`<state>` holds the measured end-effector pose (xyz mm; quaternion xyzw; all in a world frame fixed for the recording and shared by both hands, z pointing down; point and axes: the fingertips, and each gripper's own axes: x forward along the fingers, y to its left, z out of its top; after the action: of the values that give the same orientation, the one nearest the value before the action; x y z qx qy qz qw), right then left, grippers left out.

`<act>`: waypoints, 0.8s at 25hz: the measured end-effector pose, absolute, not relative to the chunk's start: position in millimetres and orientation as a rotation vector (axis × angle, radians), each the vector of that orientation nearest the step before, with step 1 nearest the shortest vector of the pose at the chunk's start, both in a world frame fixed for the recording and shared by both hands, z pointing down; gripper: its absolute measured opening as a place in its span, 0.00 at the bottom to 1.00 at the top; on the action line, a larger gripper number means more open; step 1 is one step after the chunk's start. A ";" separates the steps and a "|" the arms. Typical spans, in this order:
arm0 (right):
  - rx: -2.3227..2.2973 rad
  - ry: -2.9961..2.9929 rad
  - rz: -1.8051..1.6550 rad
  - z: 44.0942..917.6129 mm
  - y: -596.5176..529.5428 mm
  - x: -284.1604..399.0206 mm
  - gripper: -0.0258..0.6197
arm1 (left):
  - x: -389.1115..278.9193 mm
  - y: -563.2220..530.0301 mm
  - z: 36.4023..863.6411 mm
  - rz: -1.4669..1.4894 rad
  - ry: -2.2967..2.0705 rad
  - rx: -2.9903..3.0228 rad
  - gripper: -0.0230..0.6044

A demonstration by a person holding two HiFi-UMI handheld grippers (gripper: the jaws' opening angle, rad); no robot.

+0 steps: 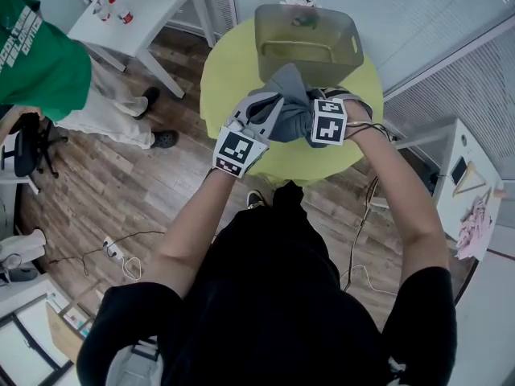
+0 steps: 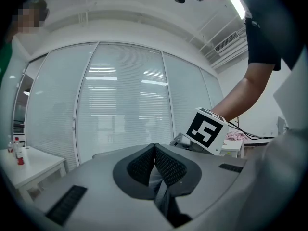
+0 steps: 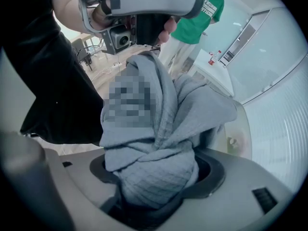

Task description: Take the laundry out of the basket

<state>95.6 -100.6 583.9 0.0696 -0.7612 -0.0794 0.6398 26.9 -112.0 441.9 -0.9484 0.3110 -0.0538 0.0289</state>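
Head view: a round yellow table [image 1: 233,71] stands on wood flooring [image 1: 96,191] by a blinded glass wall [image 1: 386,6]. The tan basket [image 1: 308,34] sits at its far edge. The grey garment [image 1: 290,107] hangs above the tabletop, out of the basket, held by the left gripper [image 1: 261,115] and the right gripper [image 1: 312,115].

Left gripper view: the left gripper [image 2: 155,165] pinches a thin fold of the garment [image 2: 161,189], and the blinds fill the background.

Right gripper view: the right gripper [image 3: 154,186] clamps a thick wad of the garment [image 3: 154,167].
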 end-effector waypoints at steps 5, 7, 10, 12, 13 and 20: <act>0.135 -1.758 -0.140 614.3 -87.9 83.6 0.58 | 19.4 -110.1 480.0 -0.244 0.975 -2.965 0.05; 0.134 -1.769 -0.116 628.5 -84.5 82.4 0.58 | 18.5 -110.5 494.6 -0.269 0.986 -2.987 0.05; 0.125 -1.779 -0.084 651.5 -77.8 79.6 0.59 | 17.0 -111.0 516.4 -0.306 0.999 -3.019 0.05; 0.115 -1.777 -0.065 667.7 -72.5 78.6 0.59 | 16.2 -110.5 531.7 -0.338 1.004 -3.036 0.05; 0.111 -1.775 -0.056 675.9 -70.2 78.6 0.59 | 16.1 -110.0 540.2 -0.357 1.006 -3.045 0.05; 0.100 -1.782 -0.011 726.3 -63.8 78.5 0.59 | 18.5 -110.7 577.0 -0.439 1.014 -3.087 0.05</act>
<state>78.5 -63.8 726.3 0.0436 -0.7773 -0.0050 0.6276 18.5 -110.7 577.0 -0.9393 0.3085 -0.1336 -0.0684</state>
